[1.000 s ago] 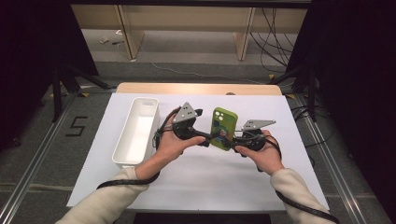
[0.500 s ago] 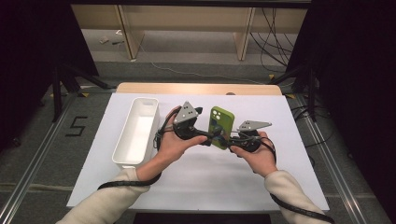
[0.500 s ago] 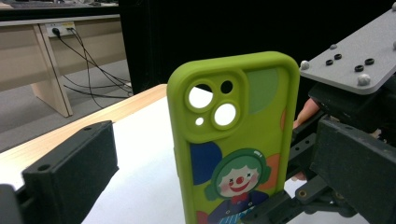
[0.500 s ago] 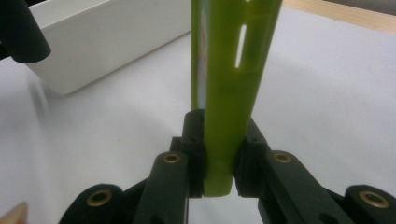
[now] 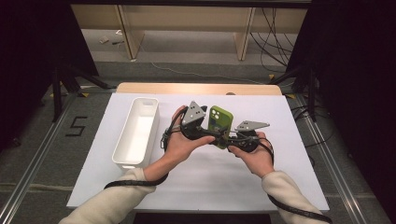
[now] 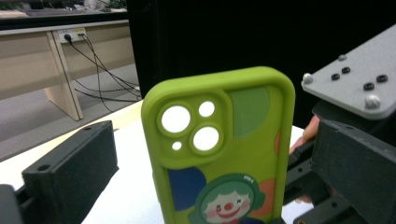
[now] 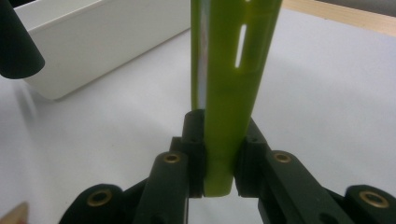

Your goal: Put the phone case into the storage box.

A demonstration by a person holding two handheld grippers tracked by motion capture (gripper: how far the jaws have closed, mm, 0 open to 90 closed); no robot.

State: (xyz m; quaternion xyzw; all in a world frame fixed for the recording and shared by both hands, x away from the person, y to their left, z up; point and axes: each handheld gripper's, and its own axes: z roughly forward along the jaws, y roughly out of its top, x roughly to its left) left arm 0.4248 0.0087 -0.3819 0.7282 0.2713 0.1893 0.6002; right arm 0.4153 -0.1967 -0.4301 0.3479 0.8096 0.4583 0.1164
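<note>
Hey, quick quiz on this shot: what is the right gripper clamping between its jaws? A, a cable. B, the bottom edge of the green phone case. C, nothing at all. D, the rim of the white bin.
B: in the right gripper view the right gripper has both black pads pressed on the thin lower edge of the green phone case, while the white bin sits apart behind it on the table.
</note>
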